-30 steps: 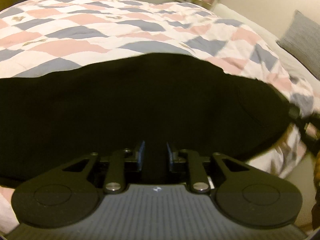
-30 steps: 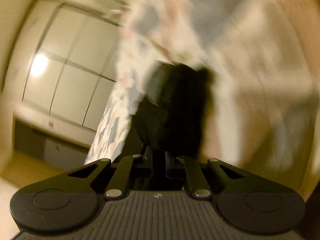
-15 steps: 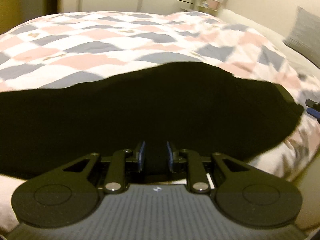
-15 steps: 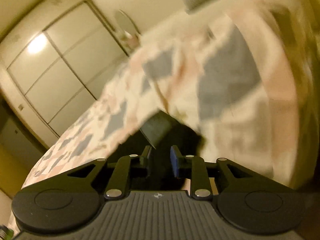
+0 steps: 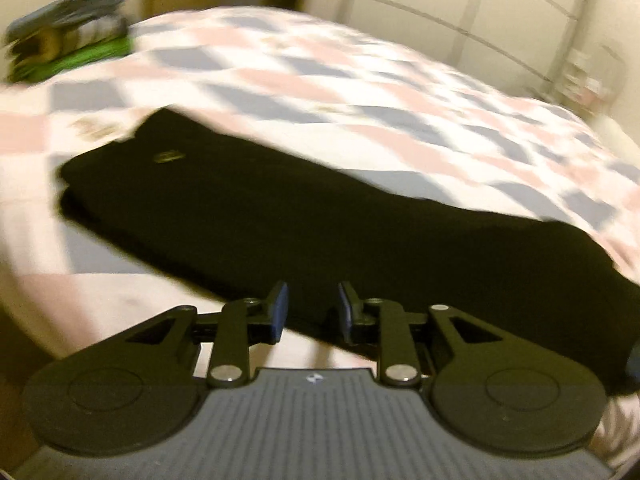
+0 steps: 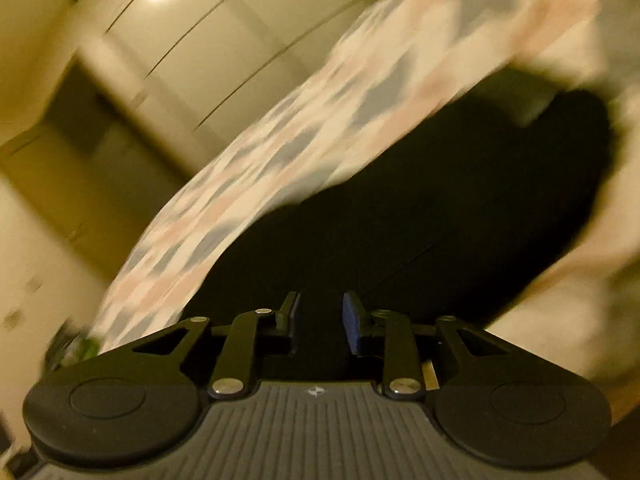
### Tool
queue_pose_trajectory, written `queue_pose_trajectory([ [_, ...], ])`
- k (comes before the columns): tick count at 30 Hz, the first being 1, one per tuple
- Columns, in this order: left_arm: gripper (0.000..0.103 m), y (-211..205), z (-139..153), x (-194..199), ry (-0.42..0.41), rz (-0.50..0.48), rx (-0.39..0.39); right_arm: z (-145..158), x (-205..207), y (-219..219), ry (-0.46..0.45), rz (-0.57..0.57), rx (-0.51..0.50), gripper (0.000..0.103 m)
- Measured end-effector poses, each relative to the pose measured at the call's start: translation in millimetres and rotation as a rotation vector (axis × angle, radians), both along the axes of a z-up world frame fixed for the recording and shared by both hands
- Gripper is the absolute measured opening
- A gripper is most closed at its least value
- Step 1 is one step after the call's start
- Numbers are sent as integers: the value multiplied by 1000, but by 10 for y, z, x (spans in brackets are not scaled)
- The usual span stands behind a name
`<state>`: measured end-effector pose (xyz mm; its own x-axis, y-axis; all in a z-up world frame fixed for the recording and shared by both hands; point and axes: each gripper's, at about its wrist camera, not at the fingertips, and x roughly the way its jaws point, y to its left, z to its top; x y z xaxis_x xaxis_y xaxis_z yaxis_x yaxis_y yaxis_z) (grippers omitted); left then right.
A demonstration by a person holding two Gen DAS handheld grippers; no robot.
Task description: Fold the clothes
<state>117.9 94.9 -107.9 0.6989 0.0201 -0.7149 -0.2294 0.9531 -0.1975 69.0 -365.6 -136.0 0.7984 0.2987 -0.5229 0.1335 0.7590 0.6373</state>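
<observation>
A long black garment (image 5: 320, 208) lies folded in a band across a pink, grey and white checked bedspread (image 5: 360, 80), running from ten o'clock to four o'clock in the left wrist view. The left gripper (image 5: 310, 310) has let go: its jaws have just opened further, and its blue pads stand apart over the near edge. The right gripper (image 6: 318, 320) also hangs slightly open, unloaded, above the cloth. This fold looks finished; a pile of clothes (image 5: 68, 52) waits at ten o'clock.

Pale wardrobe doors (image 6: 208, 32) (lamp-glared) behind a quilted bed (image 5: 360, 92).
</observation>
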Motion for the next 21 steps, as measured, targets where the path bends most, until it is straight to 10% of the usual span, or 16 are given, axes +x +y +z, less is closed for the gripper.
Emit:
queue_pose_trajectory([
  [6, 29, 409, -70, -152, 108, 127, 19, -141, 208, 498, 92, 73, -41, 38],
  [21, 32, 494, 219, -515, 50, 120, 65, 118, -54, 848, 93, 140, -127, 46],
])
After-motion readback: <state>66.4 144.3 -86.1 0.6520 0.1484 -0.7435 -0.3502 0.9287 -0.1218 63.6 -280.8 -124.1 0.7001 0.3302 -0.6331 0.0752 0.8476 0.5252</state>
